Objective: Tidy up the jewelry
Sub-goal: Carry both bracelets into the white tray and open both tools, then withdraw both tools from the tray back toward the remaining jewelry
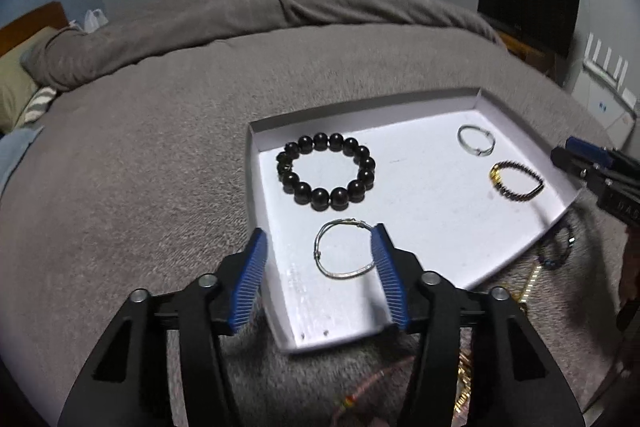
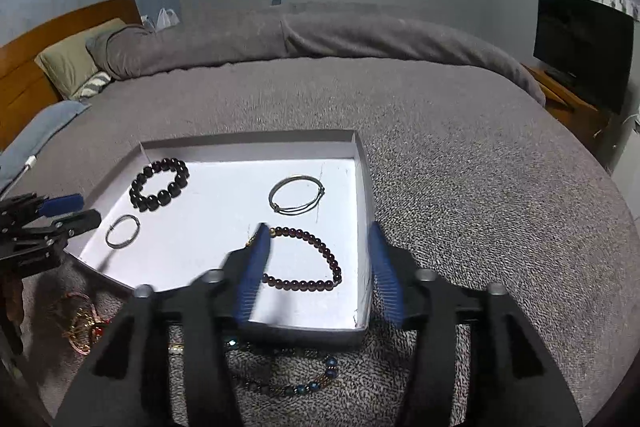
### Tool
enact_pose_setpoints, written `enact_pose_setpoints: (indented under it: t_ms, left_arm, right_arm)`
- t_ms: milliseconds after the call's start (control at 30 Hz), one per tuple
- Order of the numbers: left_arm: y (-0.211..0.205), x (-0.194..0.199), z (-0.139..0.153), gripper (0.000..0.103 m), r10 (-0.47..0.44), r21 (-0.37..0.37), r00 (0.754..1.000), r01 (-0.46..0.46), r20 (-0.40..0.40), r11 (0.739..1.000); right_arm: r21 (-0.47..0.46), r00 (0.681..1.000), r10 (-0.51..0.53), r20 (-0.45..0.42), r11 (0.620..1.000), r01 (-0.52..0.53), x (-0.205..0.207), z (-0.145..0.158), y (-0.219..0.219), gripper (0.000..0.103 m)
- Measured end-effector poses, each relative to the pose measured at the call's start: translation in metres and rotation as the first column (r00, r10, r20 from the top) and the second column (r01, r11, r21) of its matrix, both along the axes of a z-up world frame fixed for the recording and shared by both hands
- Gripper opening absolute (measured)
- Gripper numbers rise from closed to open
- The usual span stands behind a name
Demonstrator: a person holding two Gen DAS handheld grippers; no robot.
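Note:
A white shallow tray (image 1: 420,219) (image 2: 216,219) lies on a grey bed. My left gripper (image 1: 320,231) is open over its near corner, and a thin silver bangle (image 1: 340,274) lies flat between the fingers, untouched. Further in are a black bead bracelet (image 1: 320,195) and a small silver ring bracelet (image 1: 476,151). My right gripper (image 2: 318,227) is open over a dark red bead bracelet (image 2: 334,263) with a gold clasp, which rests on the tray floor. Each gripper also shows in the other view, the right gripper (image 1: 564,151) and the left gripper (image 2: 86,209).
Outside the tray, on the blanket (image 2: 460,187) near me, lie a blue bead bracelet (image 2: 312,383), red and gold pieces (image 2: 84,331) and a gold chain (image 1: 528,287). Pillows sit far left and a dark screen (image 2: 580,47) stands far right.

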State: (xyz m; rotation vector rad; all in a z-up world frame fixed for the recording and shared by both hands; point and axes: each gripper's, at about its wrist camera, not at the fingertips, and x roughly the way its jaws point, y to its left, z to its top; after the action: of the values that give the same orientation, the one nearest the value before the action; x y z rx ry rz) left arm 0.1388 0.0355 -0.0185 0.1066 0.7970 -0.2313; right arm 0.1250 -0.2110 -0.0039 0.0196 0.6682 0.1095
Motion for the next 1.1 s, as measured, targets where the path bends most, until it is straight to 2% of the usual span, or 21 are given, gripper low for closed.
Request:
enact_pose_setpoints:
  t_ms: [100, 233, 267, 333, 433, 500, 767, 1100]
  left_arm:
    - [0.006, -0.014, 0.009, 0.072, 0.026, -0.010, 0.999, -0.026, 0.037, 1.000]
    - [0.015, -0.025, 0.015, 0.076, 0.056, -0.045, 0.997, -0.054, 0.047, 0.998]
    - [0.017, -0.027, 0.017, 0.077, 0.063, -0.054, 0.997, -0.060, 0.046, 0.997]
    - [0.018, -0.030, 0.019, 0.079, 0.077, -0.053, 0.996, -0.074, 0.050, 0.996]
    - [0.019, -0.035, 0.023, 0.080, 0.101, -0.036, 0.993, -0.099, 0.057, 0.994]
    - [0.021, -0.040, 0.027, 0.084, 0.117, -0.038, 0.991, -0.115, 0.066, 0.993]
    - [0.023, -0.058, 0.033, 0.086, 0.136, -0.017, 0.987, -0.135, 0.088, 0.991]
    - [0.012, -0.073, 0.037, 0.086, 0.117, -0.018, 0.990, -0.116, 0.085, 0.993]
  right_arm:
    - [0.006, 1.000, -0.010, 0.017, 1.000, 0.010, -0.008, 0.003, 0.000, 0.067]
    - [0.004, 1.000, -0.008, 0.011, 1.000, 0.008, -0.014, 0.003, 0.003, 0.072]
    - [0.005, 1.000, -0.009, 0.016, 1.000, 0.009, -0.016, 0.004, 0.004, 0.077]
    - [-0.002, 0.999, -0.019, 0.034, 1.000, 0.019, -0.021, 0.004, 0.004, 0.084]
    - [-0.014, 0.999, -0.022, 0.034, 1.000, 0.023, -0.025, 0.002, 0.005, 0.086]
    - [-0.020, 0.999, -0.038, 0.036, 0.999, 0.038, -0.028, 0.000, 0.004, 0.093]
    - [-0.031, 0.985, -0.148, 0.087, 0.988, 0.151, -0.050, -0.003, -0.017, 0.097]
    - [-0.023, 0.983, -0.171, 0.065, 0.985, 0.173, -0.078, -0.010, -0.026, 0.097]
